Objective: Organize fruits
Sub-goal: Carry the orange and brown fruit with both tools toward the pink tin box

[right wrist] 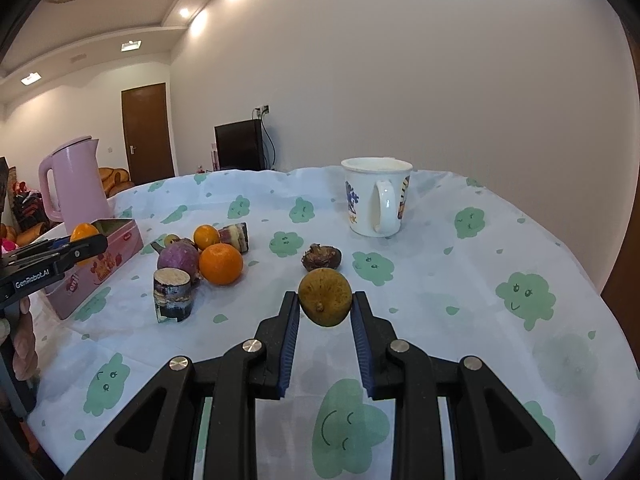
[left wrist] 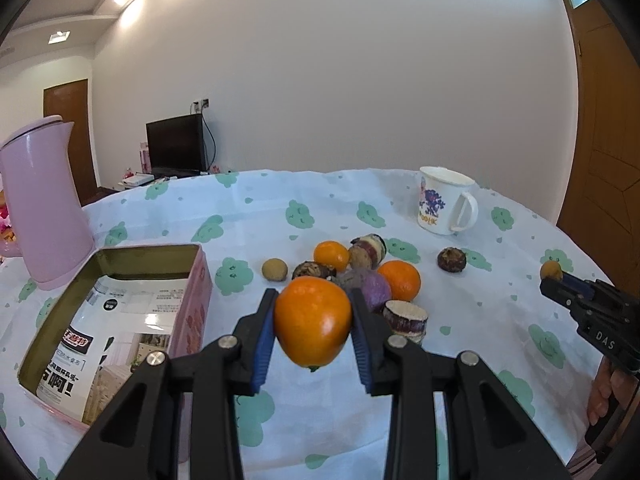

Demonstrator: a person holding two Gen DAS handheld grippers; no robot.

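My left gripper (left wrist: 313,296) is shut on a large orange fruit (left wrist: 312,320), held above the cloth just right of the open pink tin (left wrist: 148,250). Behind it lie two oranges (left wrist: 400,280), a purple round fruit (left wrist: 370,288), cut cane pieces (left wrist: 406,316), a tan longan (left wrist: 274,269) and dark water chestnuts (left wrist: 451,260). My right gripper (right wrist: 326,298) is shut on a brown round fruit (right wrist: 325,297), lifted off the table in front of a water chestnut (right wrist: 322,258). In the right wrist view the left gripper (right wrist: 88,246) hangs beside the tin (right wrist: 116,240).
A white printed mug (right wrist: 376,200) stands at the back right of the cloud-patterned tablecloth (right wrist: 520,240). A pink kettle (left wrist: 44,204) stands behind the tin at the far left. The tin holds a printed leaflet. A person's hand (left wrist: 604,396) grips the right tool.
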